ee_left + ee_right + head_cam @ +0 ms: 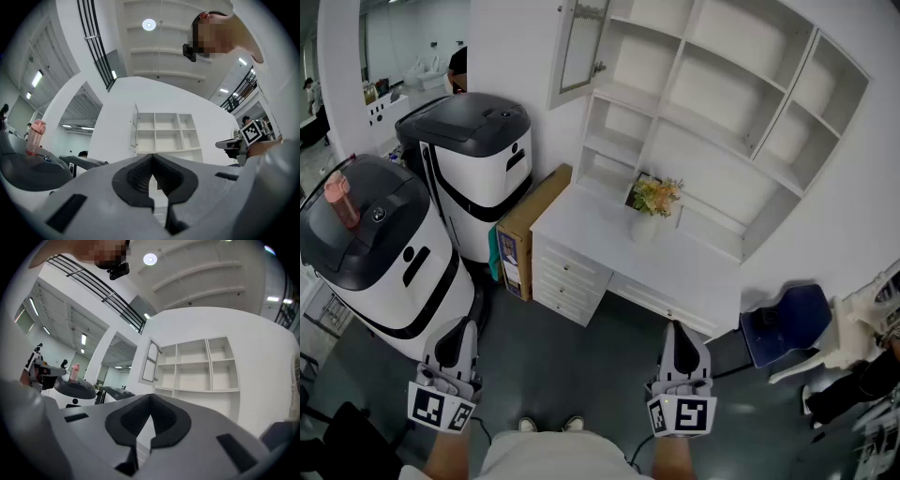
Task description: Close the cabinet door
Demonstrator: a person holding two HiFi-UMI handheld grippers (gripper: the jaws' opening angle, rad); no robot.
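Note:
The white wall cabinet point(712, 103) has open shelves, and its glass-paned door point(581, 47) stands swung out at its upper left. The door point(134, 127) also shows left of the shelves in the left gripper view, and in the right gripper view the door point(151, 361) hangs open beside the shelves point(201, 366). My left gripper point(457, 328) and right gripper point(678, 328) are held low, well short of the cabinet, a desk's depth away. Both are empty: the left gripper point(152, 159) and the right gripper point(151, 399) have their jaws closed tip to tip.
A white desk point(581, 220) with drawers stands under the cabinet, a vase of flowers point(653, 202) on it. To its left are a cardboard box point(530, 230) and two big white-and-black machines point(478, 159) point(370, 253), the nearer bearing a pink bottle point(339, 197). A blue chair point(787, 323) sits at the right.

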